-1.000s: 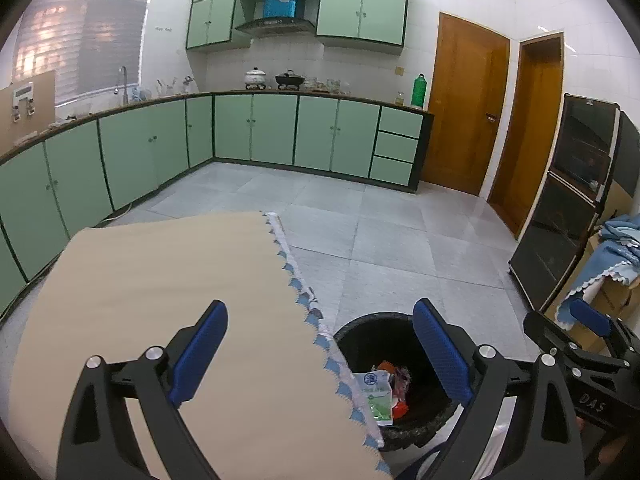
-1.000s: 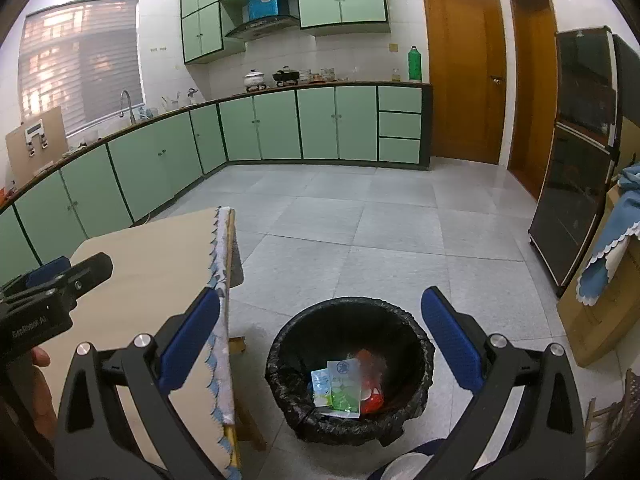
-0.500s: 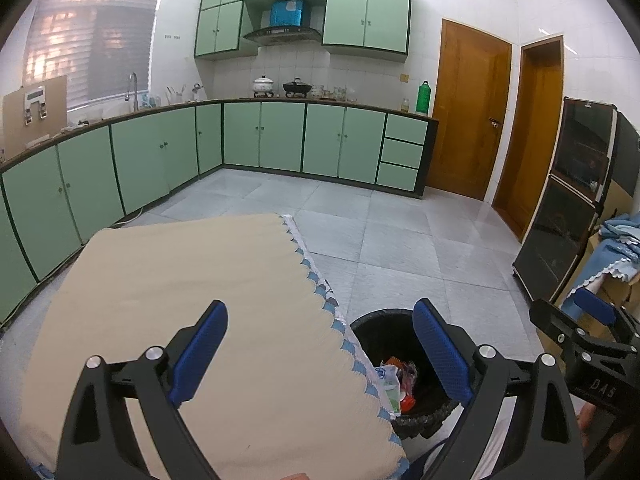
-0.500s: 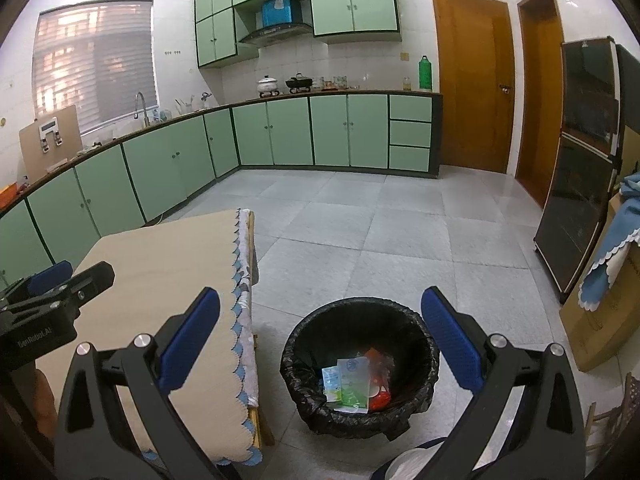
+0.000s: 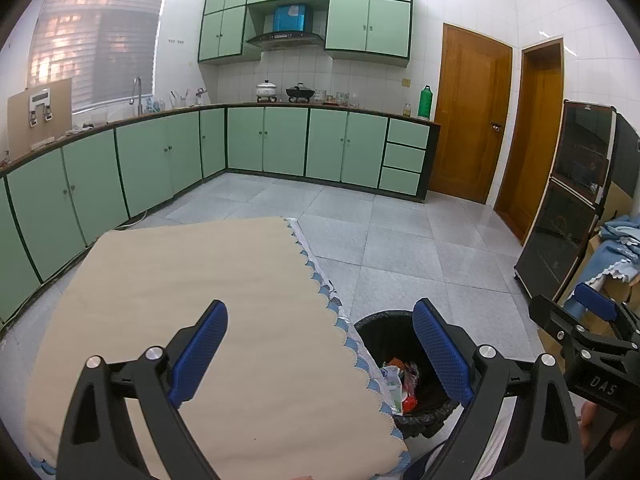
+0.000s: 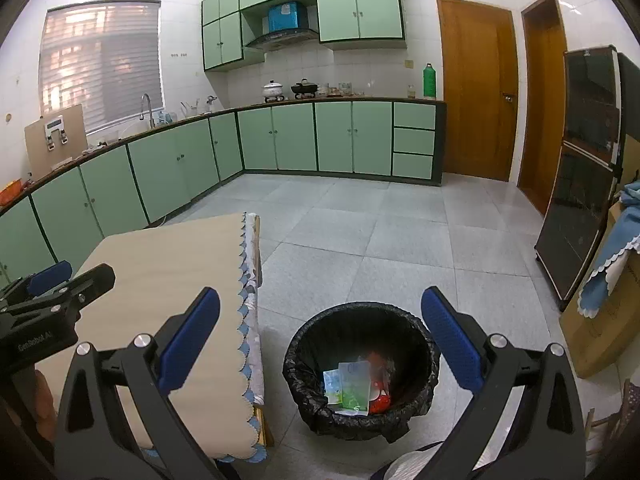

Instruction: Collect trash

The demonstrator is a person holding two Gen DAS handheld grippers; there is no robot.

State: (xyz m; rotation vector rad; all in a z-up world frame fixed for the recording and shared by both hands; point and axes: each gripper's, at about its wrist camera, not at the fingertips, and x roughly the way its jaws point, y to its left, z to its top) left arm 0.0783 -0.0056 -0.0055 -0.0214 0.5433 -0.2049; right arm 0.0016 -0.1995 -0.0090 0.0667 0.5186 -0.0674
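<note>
Left gripper (image 5: 320, 356): jaws spread wide, nothing held, poised over a table with beige scalloped cloth (image 5: 192, 304). Right gripper (image 6: 320, 340): jaws likewise wide and empty, held above a black-lined trash bin (image 6: 362, 368) on the floor just beside the table. Trash (image 6: 354, 388), green and red wrappers, was seen lying in the bin; the bin's full interior was shown only by the right wrist view, being half hidden by the cloth edge in the left.

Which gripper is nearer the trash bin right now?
Right. The right gripper hangs open over the trash bin; the left gripper is open over the tablecloth's edge, beside it.
</note>
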